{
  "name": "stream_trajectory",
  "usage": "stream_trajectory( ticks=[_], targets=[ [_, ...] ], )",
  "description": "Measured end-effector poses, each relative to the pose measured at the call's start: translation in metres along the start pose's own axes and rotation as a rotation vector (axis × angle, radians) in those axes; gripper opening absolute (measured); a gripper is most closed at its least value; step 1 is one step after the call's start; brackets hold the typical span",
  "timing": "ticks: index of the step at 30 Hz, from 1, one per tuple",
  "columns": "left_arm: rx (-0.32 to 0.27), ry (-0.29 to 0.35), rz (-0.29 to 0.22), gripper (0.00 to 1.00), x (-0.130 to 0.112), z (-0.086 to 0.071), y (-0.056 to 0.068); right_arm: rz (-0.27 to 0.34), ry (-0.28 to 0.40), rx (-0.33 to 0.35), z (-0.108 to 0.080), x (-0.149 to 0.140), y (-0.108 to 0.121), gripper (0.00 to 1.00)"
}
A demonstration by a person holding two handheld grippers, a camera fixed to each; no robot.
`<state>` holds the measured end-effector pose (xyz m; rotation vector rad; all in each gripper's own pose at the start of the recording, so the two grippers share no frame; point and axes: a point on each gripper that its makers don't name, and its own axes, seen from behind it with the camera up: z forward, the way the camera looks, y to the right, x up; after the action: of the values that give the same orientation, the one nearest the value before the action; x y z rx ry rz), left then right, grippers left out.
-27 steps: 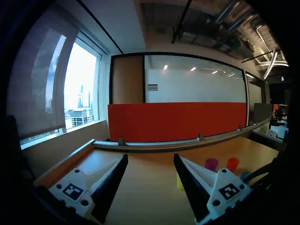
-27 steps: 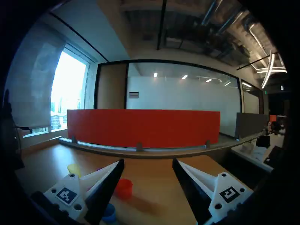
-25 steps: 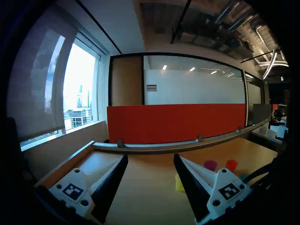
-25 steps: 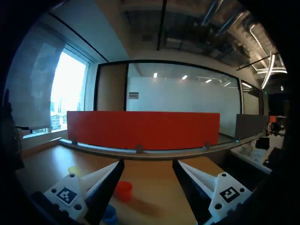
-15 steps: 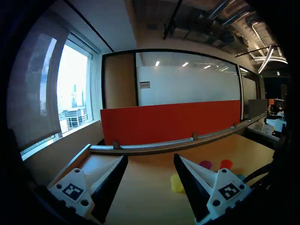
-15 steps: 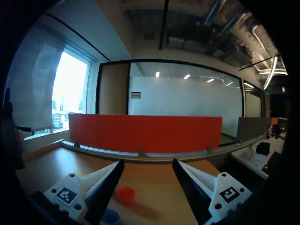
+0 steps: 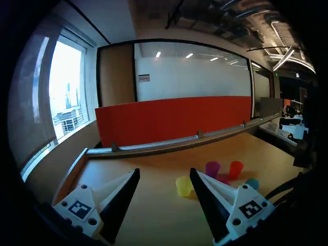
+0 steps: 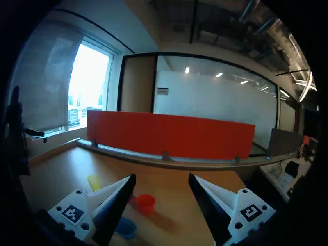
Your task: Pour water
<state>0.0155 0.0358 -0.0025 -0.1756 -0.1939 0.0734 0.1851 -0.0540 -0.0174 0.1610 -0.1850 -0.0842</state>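
Office desk (image 7: 164, 205) of pale wood, inspected through both gripper views. Four small coloured cups stood grouped on it, near one another: a yellow cup (image 7: 184, 185), a purple cup (image 7: 212, 168), a red cup (image 7: 235, 169) and a low blue cup (image 7: 252, 183). All stood upright and mouth-up. Whether any held water could not be determined from either view.

Assessment of handling: the cups appeared to be small, thin plastic tumblers, and were judged light, slightly flexible and smooth-walled. An overtight grip would likely squeeze the wall in, and a slack one would let it slip. Hold was recommended across the side wall at about mid-height, one finger on each side, clear of the rim so that the lip stays free for pouring. Being light, a cup would tip readily if knocked by a finger on approach.

Left gripper (image 7: 164, 171): fingers spread apart, nothing between them, held above the desk short of the cups, with the yellow cup just beside its right-hand finger in that view. Right gripper (image 8: 162, 176): fingers likewise apart and empty, with the red cup lying ahead in its gap and the blue cup lower beside it. Neither tool touched any cup.

Beyond the desk ran a red partition (image 7: 172, 119), with a glass wall (image 7: 192, 78) behind and a bright window (image 7: 65, 104) to one side.
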Motion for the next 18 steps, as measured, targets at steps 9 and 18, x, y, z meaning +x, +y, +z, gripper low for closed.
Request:
stream_trajectory(
  ticks=[9,18],
  targets=[
    [-0.029,-0.061,-0.010,0.90,-0.021,-0.006,0.005,-0.075,-0.123,0.137,-0.003,-0.033,-0.027,0.99],
    [-0.015,-0.100,-0.013,0.90,-0.041,-0.012,0.006,-0.117,-0.224,0.224,-0.005,-0.067,-0.045,0.99]
  ],
)
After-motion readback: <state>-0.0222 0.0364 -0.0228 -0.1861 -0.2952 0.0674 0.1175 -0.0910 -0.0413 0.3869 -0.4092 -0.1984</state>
